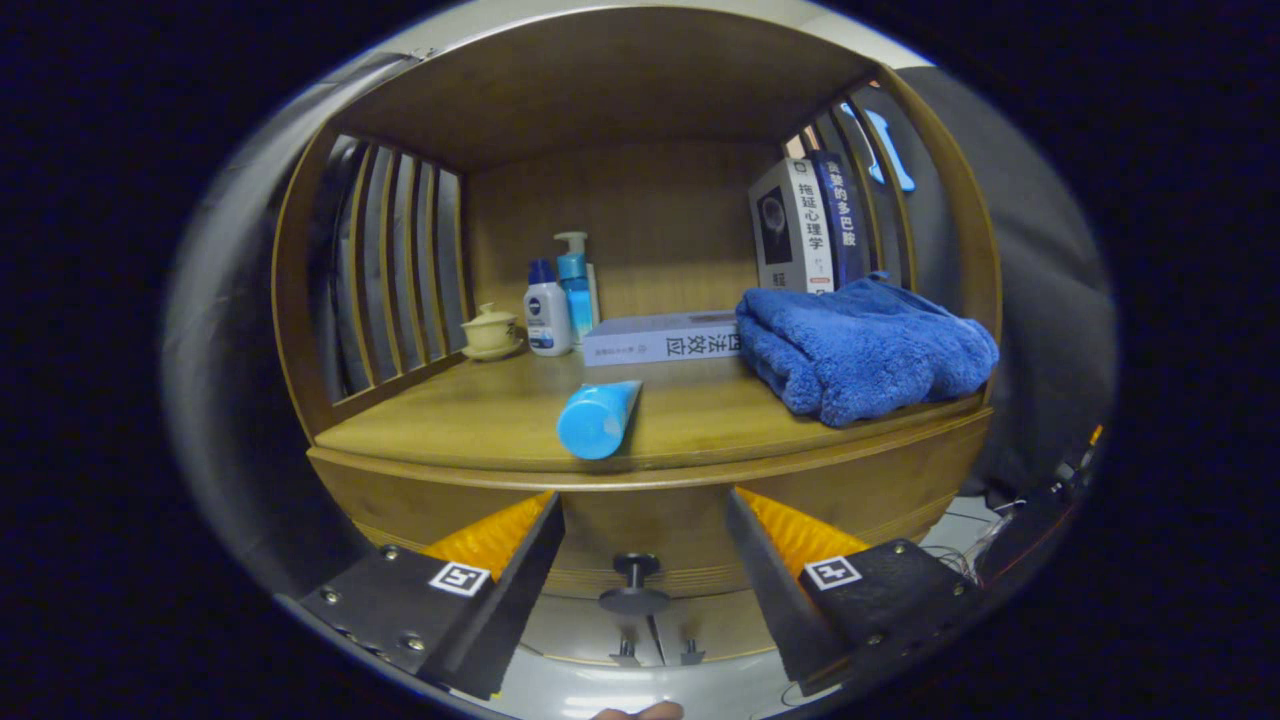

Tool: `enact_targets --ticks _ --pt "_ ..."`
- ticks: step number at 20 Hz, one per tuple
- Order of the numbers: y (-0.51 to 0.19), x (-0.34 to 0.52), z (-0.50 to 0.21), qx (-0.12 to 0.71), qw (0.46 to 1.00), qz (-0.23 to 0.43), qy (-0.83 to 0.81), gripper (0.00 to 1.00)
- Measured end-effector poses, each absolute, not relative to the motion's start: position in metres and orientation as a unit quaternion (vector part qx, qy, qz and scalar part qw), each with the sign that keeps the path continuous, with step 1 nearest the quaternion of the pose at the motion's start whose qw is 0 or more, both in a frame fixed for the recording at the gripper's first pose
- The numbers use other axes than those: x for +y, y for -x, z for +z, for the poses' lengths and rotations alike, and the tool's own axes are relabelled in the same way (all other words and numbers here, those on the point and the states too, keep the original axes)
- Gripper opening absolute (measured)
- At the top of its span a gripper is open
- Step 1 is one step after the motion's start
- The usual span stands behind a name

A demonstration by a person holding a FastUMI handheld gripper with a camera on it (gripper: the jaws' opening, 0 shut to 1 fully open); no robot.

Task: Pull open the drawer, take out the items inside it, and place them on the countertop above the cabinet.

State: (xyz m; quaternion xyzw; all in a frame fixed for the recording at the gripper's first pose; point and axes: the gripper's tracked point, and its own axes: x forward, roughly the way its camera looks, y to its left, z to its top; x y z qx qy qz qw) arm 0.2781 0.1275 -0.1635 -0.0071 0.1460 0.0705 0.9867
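Drawer (640,545) sits shut in the wooden cabinet (300,330), just ahead of our claw (645,520), its front panel running under the bench (480,420) edge. Our claw stands with its fingers wide apart, clamped on nothing, and the dark round drawer knob (636,582) shows in the gap between them, a little nearer and lower than the fingertips; we see no contact with it. Below the knob, two smaller dark knobs (655,652) mark the cabinet doors underneath. Whatever the drawer holds is hidden from us.

Past the drawer front, on the near part of the bench, a blue tube (598,420) lies on its side, its round end pointing toward us, roughly in line with the gap of the claw. To the right and a bit farther, a folded blue towel (860,350) rests near the right slatted side. Behind the tube a pale book (662,337) lies flat, touching the towel's left edge. Far left we find a small lidded cup (490,330) on a saucer, then a white bottle (547,310) and a blue pump bottle (575,280) just beside each other. At the far right, two books (805,225) stand upright against the slats.
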Motion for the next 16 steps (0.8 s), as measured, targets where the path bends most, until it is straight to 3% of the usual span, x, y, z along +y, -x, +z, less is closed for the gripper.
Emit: enact_targets --ticks 7,16 --pt "-0.272 0.139 -0.149 0.152 0.983 0.098 0.02 1.0" --pt "-0.219 0.136 -0.029 0.064 0.992 0.1 0.046 0.99"
